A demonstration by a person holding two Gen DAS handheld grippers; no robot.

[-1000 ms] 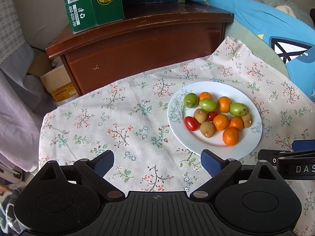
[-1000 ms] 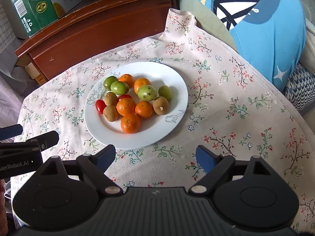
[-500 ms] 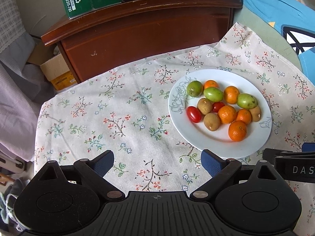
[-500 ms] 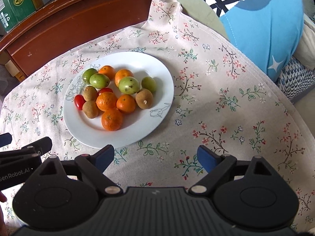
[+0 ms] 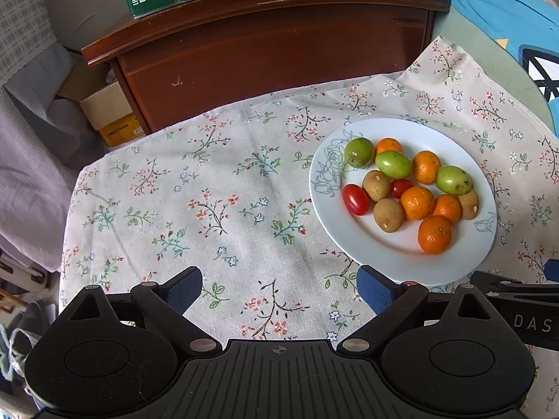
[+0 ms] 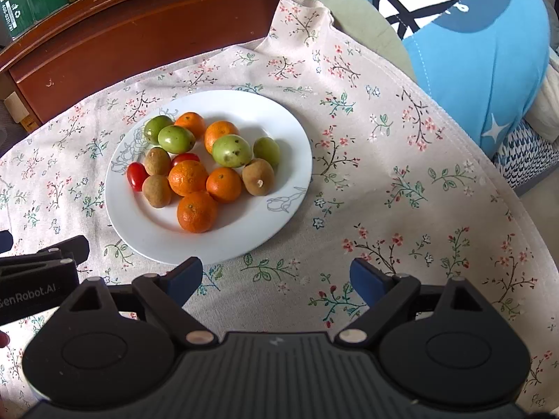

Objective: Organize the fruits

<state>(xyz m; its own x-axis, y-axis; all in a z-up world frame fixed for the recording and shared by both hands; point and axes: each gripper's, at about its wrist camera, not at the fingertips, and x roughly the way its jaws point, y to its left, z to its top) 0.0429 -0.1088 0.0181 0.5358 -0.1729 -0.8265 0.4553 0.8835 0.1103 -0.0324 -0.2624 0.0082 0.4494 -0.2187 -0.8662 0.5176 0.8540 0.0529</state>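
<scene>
- Left tongs (image 5: 279, 288) and right tongs (image 6: 276, 277): both released, nothing between them.
- White plate (image 6: 272, 118) of mixed fruits (image 6: 197, 211) sits mid-counter on the floral cloth (image 5: 209, 209).

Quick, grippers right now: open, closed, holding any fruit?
Left gripper: open, empty, above the cloth beside the plate.
Right gripper: open, empty.

A table draped in a pale floral tablecloth (image 5: 216, 192). One white plate (image 6: 279, 129) with a faint line-drawn flower on its rim sits directly on the cloth, heaped with small fruits. The rest of the cloth lies bare.
</scene>
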